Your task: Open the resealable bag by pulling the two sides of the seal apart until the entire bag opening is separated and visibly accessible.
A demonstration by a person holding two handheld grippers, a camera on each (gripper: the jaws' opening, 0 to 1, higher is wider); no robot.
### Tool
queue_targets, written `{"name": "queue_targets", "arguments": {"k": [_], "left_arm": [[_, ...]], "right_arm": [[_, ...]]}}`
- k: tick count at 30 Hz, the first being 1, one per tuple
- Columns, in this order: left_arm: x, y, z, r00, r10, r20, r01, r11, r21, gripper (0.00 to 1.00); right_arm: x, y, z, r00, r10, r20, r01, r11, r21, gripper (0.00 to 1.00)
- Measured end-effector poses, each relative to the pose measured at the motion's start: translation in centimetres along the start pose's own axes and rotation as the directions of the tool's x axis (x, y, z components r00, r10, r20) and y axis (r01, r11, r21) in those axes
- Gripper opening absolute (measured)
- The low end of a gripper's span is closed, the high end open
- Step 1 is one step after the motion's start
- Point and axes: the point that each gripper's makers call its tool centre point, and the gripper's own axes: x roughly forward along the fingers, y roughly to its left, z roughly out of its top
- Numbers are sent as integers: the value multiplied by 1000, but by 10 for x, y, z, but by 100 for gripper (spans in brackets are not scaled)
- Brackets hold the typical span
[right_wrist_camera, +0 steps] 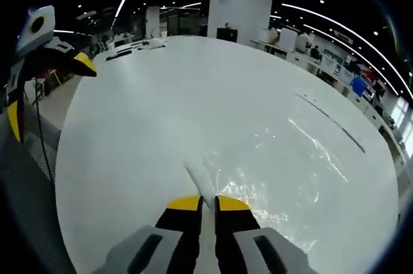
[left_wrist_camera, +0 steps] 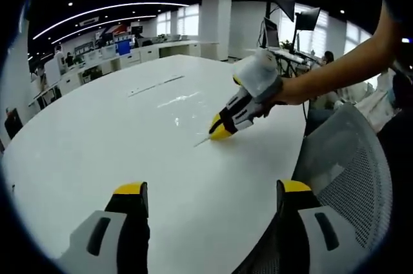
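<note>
A clear resealable bag (left_wrist_camera: 175,102) lies flat on the white round table (left_wrist_camera: 97,145), hard to see apart from its glints. My right gripper (left_wrist_camera: 220,132), held by a person's hand, reaches in from the right and is shut on the bag's near edge. In the right gripper view the bag (right_wrist_camera: 284,164) spreads up and right from my right gripper (right_wrist_camera: 208,203), whose yellow tips pinch a thin strip of its edge. My left gripper (left_wrist_camera: 213,188) stands open above the near table edge, nothing between its jaws. It appears open as the left gripper (right_wrist_camera: 48,93) at the left side.
A grey mesh office chair (left_wrist_camera: 352,171) stands against the table's right edge, close to my left gripper. Desks, monitors (left_wrist_camera: 303,19) and a white pillar (right_wrist_camera: 239,0) are far behind the table. Two dark lines (right_wrist_camera: 329,116) mark the table's surface.
</note>
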Motion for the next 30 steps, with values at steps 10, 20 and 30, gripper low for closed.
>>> {"name": "queue_targets", "arguments": {"k": [10, 20, 30], "left_arm": [[0, 1, 0, 1000, 4, -2, -4, 1000, 9, 79], [0, 0, 0, 1000, 3, -2, -3, 1000, 10, 78], [0, 2, 1, 1000, 4, -1, -4, 1000, 10, 78]], "right_arm": [[-4, 14, 1, 999, 52, 1, -52, 998, -22, 0], [-4, 27, 7, 997, 83, 5, -83, 996, -42, 6], [5, 27, 7, 996, 88, -18, -88, 995, -50, 6]]}}
